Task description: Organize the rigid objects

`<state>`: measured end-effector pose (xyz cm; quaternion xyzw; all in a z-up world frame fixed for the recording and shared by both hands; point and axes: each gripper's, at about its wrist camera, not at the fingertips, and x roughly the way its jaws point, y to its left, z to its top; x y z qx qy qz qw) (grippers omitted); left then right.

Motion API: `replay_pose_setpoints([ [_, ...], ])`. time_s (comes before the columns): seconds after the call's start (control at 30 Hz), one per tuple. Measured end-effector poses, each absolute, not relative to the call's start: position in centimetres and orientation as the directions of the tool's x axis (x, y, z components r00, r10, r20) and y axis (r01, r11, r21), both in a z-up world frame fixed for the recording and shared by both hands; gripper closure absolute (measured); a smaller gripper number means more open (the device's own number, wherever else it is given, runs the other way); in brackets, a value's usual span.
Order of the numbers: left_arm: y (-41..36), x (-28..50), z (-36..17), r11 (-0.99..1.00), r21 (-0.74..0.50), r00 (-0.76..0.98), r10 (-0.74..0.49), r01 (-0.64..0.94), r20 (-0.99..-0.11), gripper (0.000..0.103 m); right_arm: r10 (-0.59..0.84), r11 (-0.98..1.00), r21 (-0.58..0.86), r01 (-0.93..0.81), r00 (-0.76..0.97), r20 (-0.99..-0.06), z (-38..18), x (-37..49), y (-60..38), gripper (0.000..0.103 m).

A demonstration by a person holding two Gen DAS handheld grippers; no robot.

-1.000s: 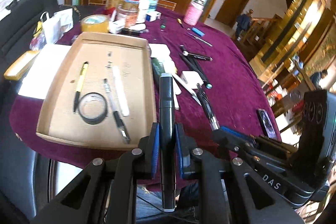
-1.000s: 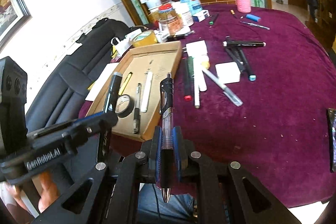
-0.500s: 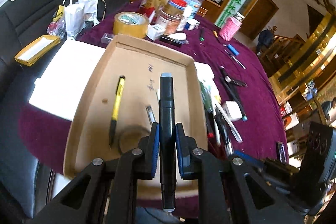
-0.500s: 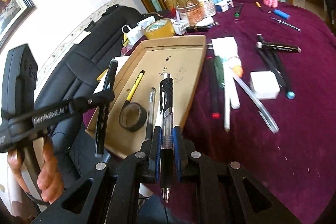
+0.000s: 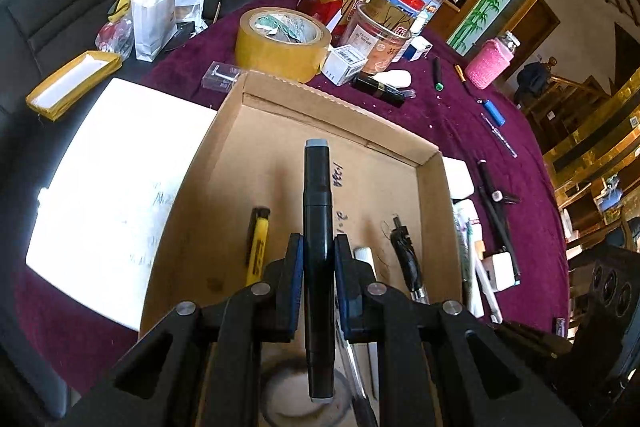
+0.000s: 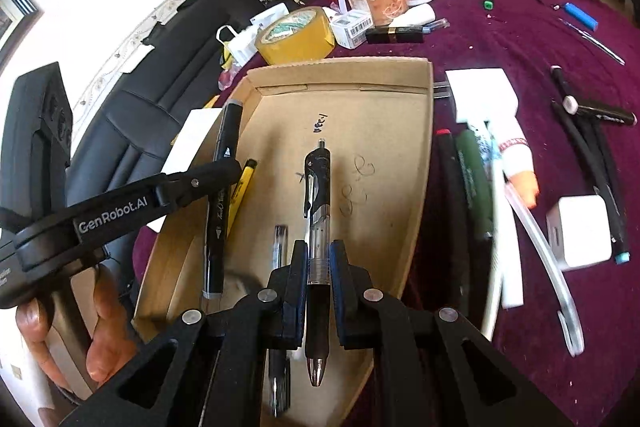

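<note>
- The left tongs (image 5: 316,259) are closed tight on a thick black marker (image 5: 317,211), which sticks straight out ahead.
- The right tongs (image 6: 318,259) are closed tight on a black pen (image 6: 318,195), tip pointing back.
- Both hang right above the cardboard tray (image 6: 424,155), so it is straight down.
- The marker and pen line up with the tray's long side.
- Neither hand looks nearer.

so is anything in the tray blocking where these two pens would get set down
Partly. The left claw holds a black marker above the cardboard tray, the right claw a clear pen. A yellow pen and others lie below; the far half is bare.
</note>
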<state>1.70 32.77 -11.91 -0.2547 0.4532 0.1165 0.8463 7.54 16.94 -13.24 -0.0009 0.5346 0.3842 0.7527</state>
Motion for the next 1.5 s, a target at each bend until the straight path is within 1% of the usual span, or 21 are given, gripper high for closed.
replay_pose_setpoints([
  [0.13, 33.2, 2.9, -12.7, 0.853, -0.295, 0.535, -0.023, -0.43, -0.845, 0.089, 0.557, 0.722, 0.393, -0.569, 0.143, -0.818, -14.0, 8.2, 18.0, 0.092],
  [0.3, 33.2, 3.6, -13.8, 0.86, -0.298, 0.512, -0.05, -0.415, -0.857, 0.089, 0.518, 0.745, 0.345, -0.572, 0.168, -0.839, -14.7, 8.5, 18.8, 0.092],
  [0.63, 33.7, 4.4, -15.3, 0.868, -0.268, 0.481, -0.039, -0.417, -0.876, 0.089, 0.442, 0.764, 0.248, -0.596, 0.203, -0.874, -15.4, 8.2, 20.3, 0.091],
  [0.77, 33.9, 4.4, -15.4, 0.861, -0.291, 0.493, -0.056, -0.416, -0.868, 0.088, 0.431, 0.761, 0.23, -0.606, 0.208, -0.878, -15.5, 8.1, 20.6, 0.091],
  [0.8, 34.1, 4.4, -15.4, 0.856, -0.307, 0.5, -0.065, -0.417, -0.863, 0.086, 0.431, 0.76, 0.228, -0.609, 0.209, -0.878, -15.5, 8.1, 20.7, 0.091],
  [0.87, 34.4, 4.4, -15.3, 0.847, -0.333, 0.509, -0.088, -0.415, -0.856, 0.075, 0.435, 0.752, 0.231, -0.618, 0.201, -0.878, -15.5, 8.1, 20.7, 0.091],
  [0.9, 34.5, 4.3, -15.1, 0.847, -0.336, 0.514, -0.088, -0.413, -0.853, 0.063, 0.444, 0.747, 0.244, -0.618, 0.192, -0.875, -15.4, 8.3, 20.7, 0.09],
  [0.93, 34.5, 4.1, -14.6, 0.845, -0.334, 0.525, -0.075, -0.417, -0.848, 0.061, 0.458, 0.74, 0.263, -0.619, 0.177, -0.871, -15.3, 8.4, 20.5, 0.089],
  [1.0, 34.0, 3.5, -13.6, 0.852, -0.342, 0.546, -0.08, -0.398, -0.834, 0.061, 0.509, 0.726, 0.331, -0.603, 0.148, -0.848, -14.6, 8.5, 19.4, 0.084],
  [1.03, 33.4, 2.9, -12.5, 0.856, -0.355, 0.571, -0.089, -0.375, -0.816, 0.061, 0.531, 0.718, 0.354, -0.599, 0.142, -0.836, -14.2, 8.3, 18.8, 0.077],
  [1.07, 32.8, 2.4, -11.7, 0.859, -0.362, 0.592, -0.088, -0.363, -0.801, 0.061, 0.565, 0.701, 0.385, -0.6, 0.138, -0.814, -13.5, 8.1, 17.9, 0.067],
  [1.1, 32.3, 2.0, -11.0, 0.861, -0.365, 0.605, -0.086, -0.355, -0.792, 0.06, 0.598, 0.684, 0.409, -0.604, 0.142, -0.789, -12.7, 7.7, 16.7, 0.063],
  [1.13, 31.2, 1.2, -9.9, 0.865, -0.374, 0.629, -0.091, -0.334, -0.772, 0.055, 0.621, 0.674, 0.423, -0.606, 0.154, -0.768, -12.1, 7.3, 15.6, 0.059],
  [1.2, 29.3, 0.3, -8.8, 0.866, -0.397, 0.657, -0.11, -0.305, -0.746, 0.047, 0.653, 0.661, 0.44, -0.607, 0.178, -0.736, -11.3, 6.5, 13.1, 0.057],
  [1.27, 26.6, -0.5, -8.0, 0.874, -0.411, 0.668, -0.145, -0.26, -0.73, 0.046, 0.684, 0.645, 0.473, -0.6, 0.179, -0.707, -10.9, 5.8, 10.6, 0.057],
  [1.37, 22.2, -1.1, -8.0, 0.892, -0.406, 0.65, -0.189, -0.2, -0.736, 0.043, 0.718, 0.634, 0.519, -0.574, 0.186, -0.671, -11.1, 4.8, 6.4, 0.057],
  [1.5, 18.2, -1.5, -9.0, 0.903, -0.387, 0.614, -0.199, -0.188, -0.763, 0.043, 0.713, 0.651, 0.52, -0.553, 0.21, -0.669, -11.7, 3.5, 2.0, 0.057],
])
